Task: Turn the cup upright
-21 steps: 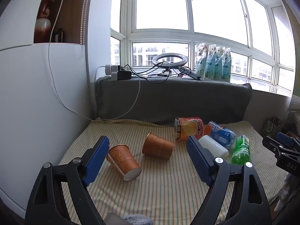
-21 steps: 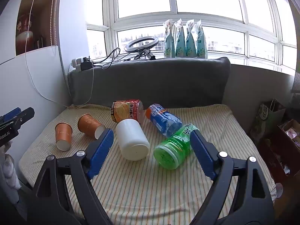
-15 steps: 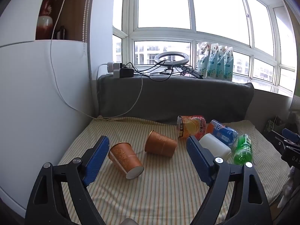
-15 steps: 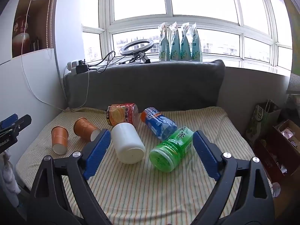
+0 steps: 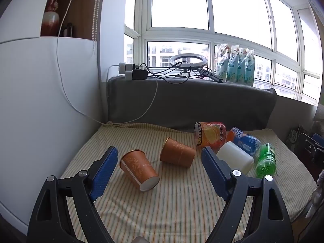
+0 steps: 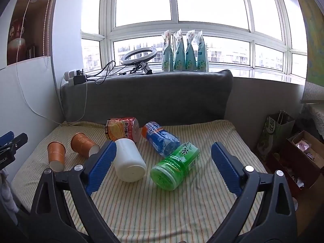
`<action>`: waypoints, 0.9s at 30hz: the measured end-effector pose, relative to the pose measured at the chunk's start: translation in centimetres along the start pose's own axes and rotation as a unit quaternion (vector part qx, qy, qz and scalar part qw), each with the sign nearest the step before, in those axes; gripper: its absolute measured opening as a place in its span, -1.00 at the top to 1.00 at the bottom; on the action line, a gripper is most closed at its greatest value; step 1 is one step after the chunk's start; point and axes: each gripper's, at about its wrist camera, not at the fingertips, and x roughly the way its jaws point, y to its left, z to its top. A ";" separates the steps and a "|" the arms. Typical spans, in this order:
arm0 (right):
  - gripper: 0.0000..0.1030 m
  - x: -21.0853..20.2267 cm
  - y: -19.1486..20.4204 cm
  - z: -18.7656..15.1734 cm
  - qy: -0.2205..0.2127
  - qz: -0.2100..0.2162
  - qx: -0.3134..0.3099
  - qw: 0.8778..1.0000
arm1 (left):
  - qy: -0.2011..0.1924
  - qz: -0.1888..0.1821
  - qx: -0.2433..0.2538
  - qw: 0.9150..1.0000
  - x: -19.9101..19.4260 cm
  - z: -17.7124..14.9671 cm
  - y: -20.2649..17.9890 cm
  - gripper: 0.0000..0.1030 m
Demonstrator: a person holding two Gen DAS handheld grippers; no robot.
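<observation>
Two orange paper cups are seen lying on their sides on the striped cloth (image 5: 162,208). The nearer cup (image 5: 139,170) is tipped with its white base toward the camera, just beside the left blue pad of the left gripper (image 5: 160,172). The farther cup (image 5: 178,155) is laid with its mouth to the left, close to the first but apart from it.

The left gripper is held wide open and nothing is gripped. The right gripper (image 6: 163,168) is likewise spread wide and empty; between its pads a white jar (image 6: 129,163) and a green bottle (image 6: 175,167) are framed, with a blue bottle (image 6: 161,138) and a red can (image 6: 123,129) behind.

Bare cloth is left in front of the cups up to the near edge. The white wall (image 5: 46,105) bounds the left side, and the grey cushion (image 5: 190,103) closes the back.
</observation>
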 end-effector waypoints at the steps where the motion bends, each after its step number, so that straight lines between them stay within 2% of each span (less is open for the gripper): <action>1: -0.88 0.0 0.1 0.2 0.000 -0.001 0.000 1.000 | 0.000 0.000 -0.001 1.000 0.0 0.0 0.0 -0.64; 27: -0.88 0.4 0.2 0.8 -0.001 -0.004 -0.003 1.000 | 0.001 0.000 -0.008 1.000 0.2 -0.1 0.6 -0.64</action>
